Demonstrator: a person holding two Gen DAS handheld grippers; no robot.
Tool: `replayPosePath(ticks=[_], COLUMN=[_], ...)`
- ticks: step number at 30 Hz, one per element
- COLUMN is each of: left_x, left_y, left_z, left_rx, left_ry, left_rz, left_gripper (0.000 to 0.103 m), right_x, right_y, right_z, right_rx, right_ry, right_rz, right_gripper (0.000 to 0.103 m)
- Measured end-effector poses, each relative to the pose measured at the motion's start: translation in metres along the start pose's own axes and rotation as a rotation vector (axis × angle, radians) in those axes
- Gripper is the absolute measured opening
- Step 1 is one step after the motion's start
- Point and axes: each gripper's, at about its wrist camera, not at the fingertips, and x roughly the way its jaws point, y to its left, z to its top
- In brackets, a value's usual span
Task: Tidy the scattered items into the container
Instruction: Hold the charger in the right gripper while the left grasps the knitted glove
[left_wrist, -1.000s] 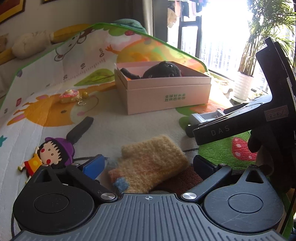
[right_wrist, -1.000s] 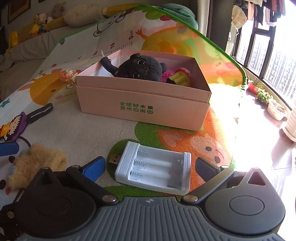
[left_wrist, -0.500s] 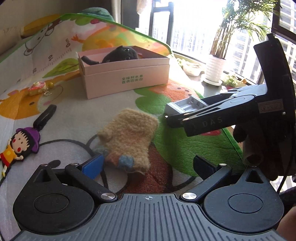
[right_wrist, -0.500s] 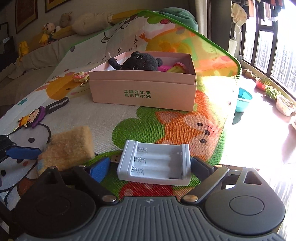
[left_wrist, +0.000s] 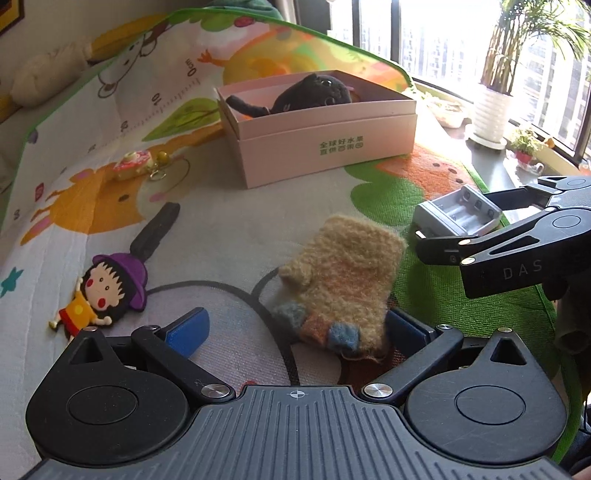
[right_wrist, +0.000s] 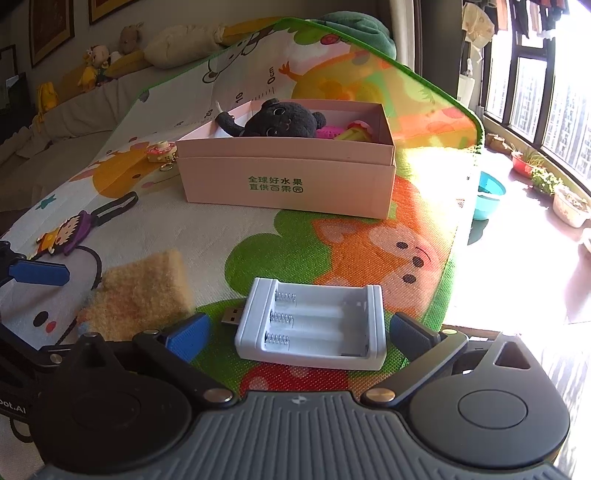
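Jaws of the right gripper (right_wrist: 295, 330) stand wide and are opening, their blue-padded fingers (right_wrist: 188, 332) flanking a white battery charger (right_wrist: 310, 326) that lies flat on the mat with its USB plug pointing left; neither pad presses on it. The left gripper (left_wrist: 295, 330) is likewise spread, one blue pad bare on the left, the other at the edge of a fuzzy yellow knitted mitten (left_wrist: 341, 284) lying between the fingers; whether that pad touches the wool cannot be told. Farther back sits the pink cardboard box (right_wrist: 288, 177), green print on its front wall, with a black plush toy (right_wrist: 280, 120) and some pink and yellow toys inside. Left of the mitten lies a cartoon-girl keychain (left_wrist: 105, 288) with a purple hat and a black strap, and beyond it a small pink charm (left_wrist: 135, 164) near the box. Everything rests on a colourful children's play mat (right_wrist: 332, 240) printed with animals and a ruler. Sunlit windows (left_wrist: 443, 33) and a potted plant (left_wrist: 493, 107) fill the right side, and soft toys (right_wrist: 110, 48) line a sofa at the back left.
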Motion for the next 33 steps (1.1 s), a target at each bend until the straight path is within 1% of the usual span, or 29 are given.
replayPosePath(ticks=[5,10,16,18,19,20,22,23,26,29,31,33], left_x=[0.003,0.017,0.019,0.016,0.014,0.011,0.005,0.004,-0.002,-0.008,-0.014,-0.019], left_y=[-0.01,-0.007,-0.009,-0.008,-0.008,-0.007,-0.004,-0.001,0.009,0.017,0.017,0.014], left_z=[0.004,0.012,0.012,0.011,0.01,0.009,0.006,0.004,-0.002,-0.007,-0.012,-0.017], left_rx=[0.059,0.028,0.039,0.039,0.042,0.044,0.043,0.039,0.013,-0.018,-0.024,-0.018], left_ry=[-0.006,-0.008,-0.026,-0.035,-0.042,-0.049,-0.056,-0.057,-0.055,-0.045,-0.041,-0.041], left_rz=[-0.042,-0.109,-0.119,-0.123,-0.125,-0.126,-0.115,-0.106,-0.063,-0.045,-0.051,-0.077], left_gripper=[0.103,0.103,0.103,0.099,0.092,0.083,0.074,0.071,0.07,0.07,0.069,0.072], right_x=[-0.001,-0.001,-0.002,-0.002,-0.002,-0.002,-0.002,-0.002,-0.002,-0.002,-0.002,-0.002], right_y=[-0.002,-0.003,-0.005,-0.005,-0.005,-0.005,-0.005,-0.005,-0.004,-0.003,-0.002,-0.001], right_z=[0.0,0.0,-0.001,-0.001,-0.001,-0.001,-0.001,0.0,-0.001,0.0,-0.001,-0.001], right_rx=[0.018,0.025,0.037,0.036,0.037,0.036,0.035,0.035,0.032,0.027,0.021,0.017], right_ry=[-0.006,-0.009,-0.013,-0.013,-0.013,-0.013,-0.013,-0.013,-0.012,-0.011,-0.01,-0.009], right_rz=[0.012,0.013,0.018,0.017,0.017,0.017,0.016,0.015,0.013,0.007,0.002,-0.003], right_gripper=[0.103,0.103,0.103,0.103,0.103,0.103,0.103,0.103,0.103,0.103,0.103,0.103])
